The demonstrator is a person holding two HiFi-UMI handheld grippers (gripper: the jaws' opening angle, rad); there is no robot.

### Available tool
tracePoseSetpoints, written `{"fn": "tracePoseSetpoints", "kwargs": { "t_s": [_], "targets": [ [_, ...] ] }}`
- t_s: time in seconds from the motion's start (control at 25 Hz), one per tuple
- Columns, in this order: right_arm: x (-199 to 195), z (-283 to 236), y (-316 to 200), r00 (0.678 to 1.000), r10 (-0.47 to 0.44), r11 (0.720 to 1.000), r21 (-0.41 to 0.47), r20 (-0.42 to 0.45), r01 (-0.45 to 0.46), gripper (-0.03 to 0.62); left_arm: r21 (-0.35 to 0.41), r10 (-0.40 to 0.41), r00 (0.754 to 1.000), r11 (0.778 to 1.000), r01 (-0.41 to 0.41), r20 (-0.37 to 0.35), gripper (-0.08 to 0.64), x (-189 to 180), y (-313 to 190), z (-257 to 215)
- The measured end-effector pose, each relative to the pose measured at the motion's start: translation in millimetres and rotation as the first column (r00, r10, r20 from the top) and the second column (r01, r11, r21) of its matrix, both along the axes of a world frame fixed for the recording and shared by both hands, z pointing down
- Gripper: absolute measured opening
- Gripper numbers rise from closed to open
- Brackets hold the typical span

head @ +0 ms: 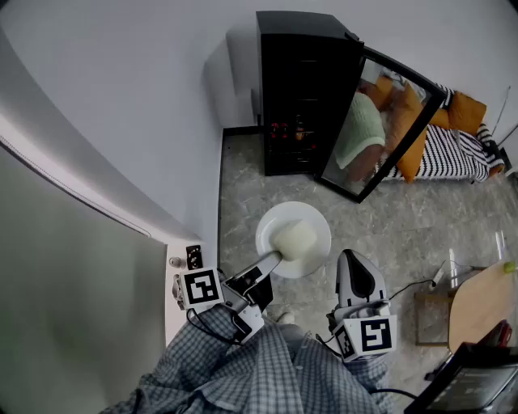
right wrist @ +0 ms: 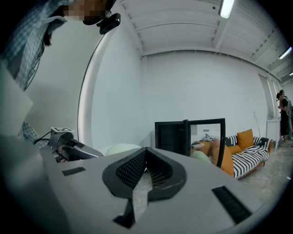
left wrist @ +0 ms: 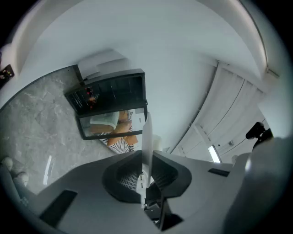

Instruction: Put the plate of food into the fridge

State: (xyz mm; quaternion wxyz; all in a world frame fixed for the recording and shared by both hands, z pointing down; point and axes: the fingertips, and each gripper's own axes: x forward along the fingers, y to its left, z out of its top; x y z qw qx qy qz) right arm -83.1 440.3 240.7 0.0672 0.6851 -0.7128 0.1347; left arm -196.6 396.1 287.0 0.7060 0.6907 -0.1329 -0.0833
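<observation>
Head view shows the round white plate point(head: 314, 218) bearing a pale mound of food point(head: 295, 238), clamped at its near rim by the left gripper point(head: 272, 259), with the open black glass-doored fridge point(head: 303, 89) straight ahead and well apart, and the right gripper point(head: 350, 260) closed on nothing.

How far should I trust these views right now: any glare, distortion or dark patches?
Head view: evenly lit; the black fridge's interior is mostly dark, and it throws a soft shadow on the white wall. Left gripper view: heavy fisheye; the round white plate appears edge-on in the left gripper. Right gripper view: ceiling strip light glares, corners vignette black.
</observation>
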Motion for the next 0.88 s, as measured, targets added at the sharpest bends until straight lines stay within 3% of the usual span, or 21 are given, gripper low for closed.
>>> {"fn": "tracePoseSetpoints", "kwargs": {
  "t_s": [0.64, 0.76, 0.88],
  "targets": [
    [0, 2, -2, 1.0, 0.012, 1.0, -0.013, 0.006, -0.012, 0.008, -0.011, -0.003, 1.0, 1.0, 0.003, -0.004, 0.043, -4, -3, 2],
    [2, 6, -2, 0.998, 0.033, 0.998, -0.047, 0.048, -0.031, 0.009, -0.016, -0.006, 1.0, 1.0, 0.006, -0.009, 0.043, -4, -3, 0],
    [2, 18, 0, 0.983, 0.064, 0.993, -0.108, 0.17, -0.046, 0.009, -0.022, -0.013, 1.0, 1.0, 0.013, -0.016, 0.043, -3, -3, 2]
  ]
}}
